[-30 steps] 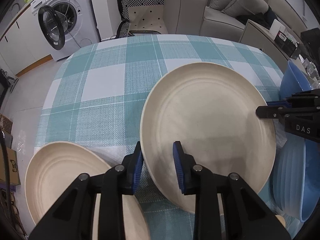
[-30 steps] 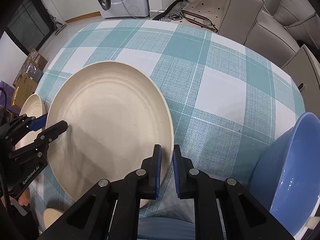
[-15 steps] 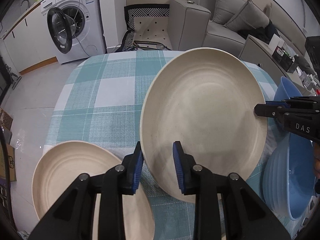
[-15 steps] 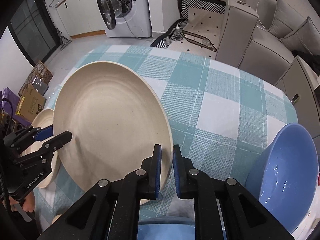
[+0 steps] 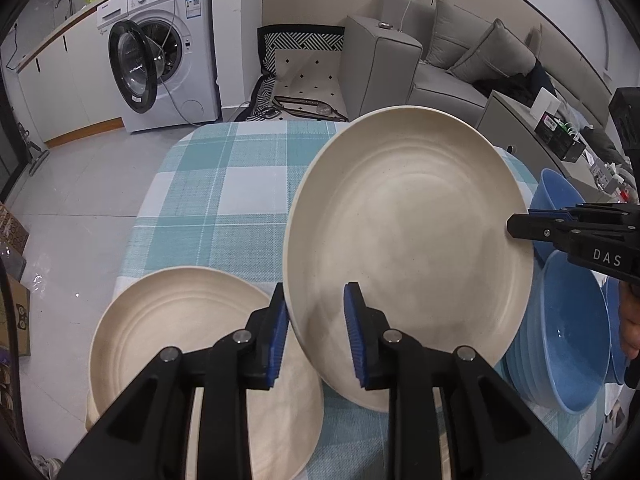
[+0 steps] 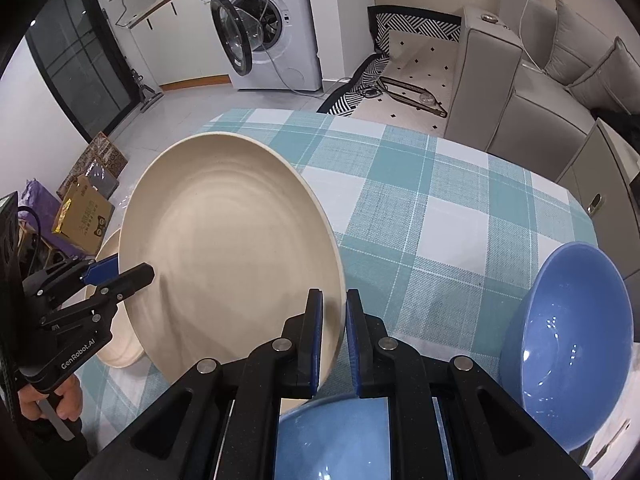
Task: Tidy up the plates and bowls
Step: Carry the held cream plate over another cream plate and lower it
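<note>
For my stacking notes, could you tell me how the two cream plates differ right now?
The lifted plate is tilted up off the tablecloth, gripped at opposite rims by the left tongs and the right tongs; the other plate lies flat and ungripped. Both are cream, round and ridged.

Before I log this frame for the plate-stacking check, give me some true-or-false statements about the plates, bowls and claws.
1. Both claws grip the same large cream plate. True: the left claw clamps its near rim, the right claw its opposite rim.
2. The held plate lies flat on the tablecloth. False: it is lifted and tilted.
3. A second cream plate rests on the table by the left claw. True.
4. The bowls are red. False: they are blue.
5. The washing machine door is shut. False: it hangs open.
</note>
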`<state>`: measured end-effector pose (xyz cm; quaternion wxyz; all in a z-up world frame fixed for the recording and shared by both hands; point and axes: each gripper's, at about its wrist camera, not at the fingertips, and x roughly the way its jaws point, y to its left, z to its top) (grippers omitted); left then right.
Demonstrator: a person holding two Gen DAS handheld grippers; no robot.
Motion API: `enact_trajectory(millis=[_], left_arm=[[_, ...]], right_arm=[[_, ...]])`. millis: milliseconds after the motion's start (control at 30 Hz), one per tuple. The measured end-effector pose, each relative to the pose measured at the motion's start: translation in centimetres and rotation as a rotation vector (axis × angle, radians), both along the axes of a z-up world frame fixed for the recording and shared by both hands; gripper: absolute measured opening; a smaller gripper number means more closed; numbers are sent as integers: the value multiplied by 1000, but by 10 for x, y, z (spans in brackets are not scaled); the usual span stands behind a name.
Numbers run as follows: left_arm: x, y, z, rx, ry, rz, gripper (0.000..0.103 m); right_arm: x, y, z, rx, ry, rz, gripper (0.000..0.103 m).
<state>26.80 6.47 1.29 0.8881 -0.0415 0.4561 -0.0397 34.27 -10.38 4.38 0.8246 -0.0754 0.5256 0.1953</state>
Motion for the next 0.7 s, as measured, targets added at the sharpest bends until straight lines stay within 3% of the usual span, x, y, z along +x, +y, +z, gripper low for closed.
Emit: enact_trajectory(millis=[700], left_arm=[[-85, 11, 35, -7, -129, 18, 26]], right_arm=[[-94, 0, 59, 88, -133, 61, 12]])
